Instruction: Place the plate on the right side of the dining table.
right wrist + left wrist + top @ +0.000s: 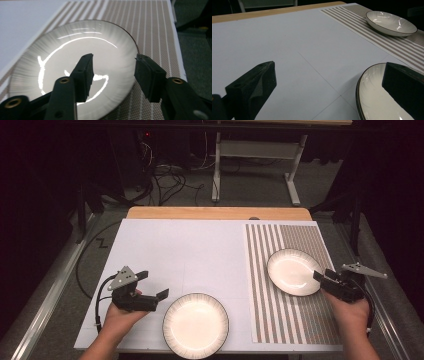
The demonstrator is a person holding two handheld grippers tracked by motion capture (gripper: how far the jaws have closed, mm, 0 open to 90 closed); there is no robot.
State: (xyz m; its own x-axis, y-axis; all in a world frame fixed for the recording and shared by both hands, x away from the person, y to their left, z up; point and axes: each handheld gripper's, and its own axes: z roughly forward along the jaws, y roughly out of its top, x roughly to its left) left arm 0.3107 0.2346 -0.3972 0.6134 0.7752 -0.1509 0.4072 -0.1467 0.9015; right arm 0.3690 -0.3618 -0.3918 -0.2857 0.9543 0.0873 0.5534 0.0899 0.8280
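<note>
Resting on the striped mat, a white dark-rimmed plate sits between the right gripper's parted jaws at its rim; the left gripper gapes beside another plate.

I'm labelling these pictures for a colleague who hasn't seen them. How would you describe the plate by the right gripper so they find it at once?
Look at the striped mat covering the table's right side. The plate lies on it, the right gripper open at its rim. The other plate sits on plain white.
</note>
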